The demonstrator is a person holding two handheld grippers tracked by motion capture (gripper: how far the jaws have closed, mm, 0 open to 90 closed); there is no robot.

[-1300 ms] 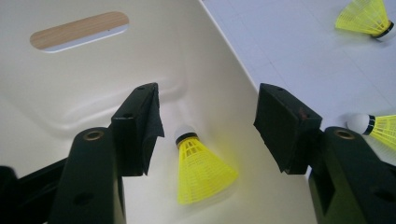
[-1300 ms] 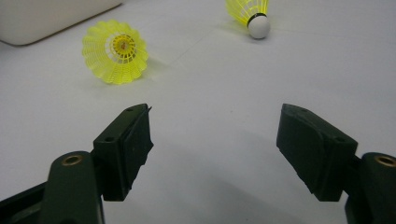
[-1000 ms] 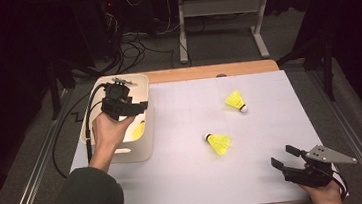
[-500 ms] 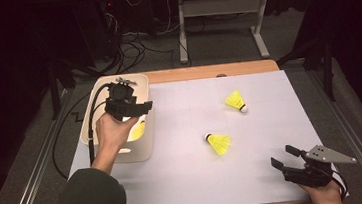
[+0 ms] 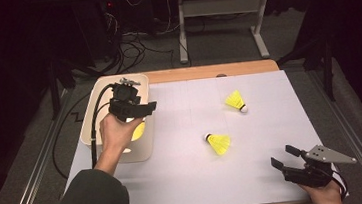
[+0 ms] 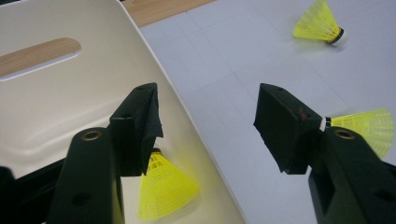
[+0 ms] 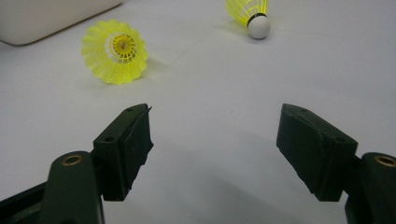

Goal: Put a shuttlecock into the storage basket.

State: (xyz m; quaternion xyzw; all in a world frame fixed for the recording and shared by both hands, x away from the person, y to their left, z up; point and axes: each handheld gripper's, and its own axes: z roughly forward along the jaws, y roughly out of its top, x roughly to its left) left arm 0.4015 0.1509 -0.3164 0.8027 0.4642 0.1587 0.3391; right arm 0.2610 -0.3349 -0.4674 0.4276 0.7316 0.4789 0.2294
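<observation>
In the left gripper view, the left jaw is covering the cork end of the shuttlecock in the bin, and the picture's bottom edge is cutting off the skirt's lower rim. The right jaw is hiding the cork of the nearer shuttlecock on the desk. In the high view, the left hand and left gripper are masking much of the bin; its shuttlecock is showing as a yellow sliver. The bottom edge is cropping the right hand. In the right gripper view, the top edge is clipping the far shuttlecock.

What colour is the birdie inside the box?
The shuttlecock in the white bin is bright yellow, seen best in the left gripper view.
</observation>
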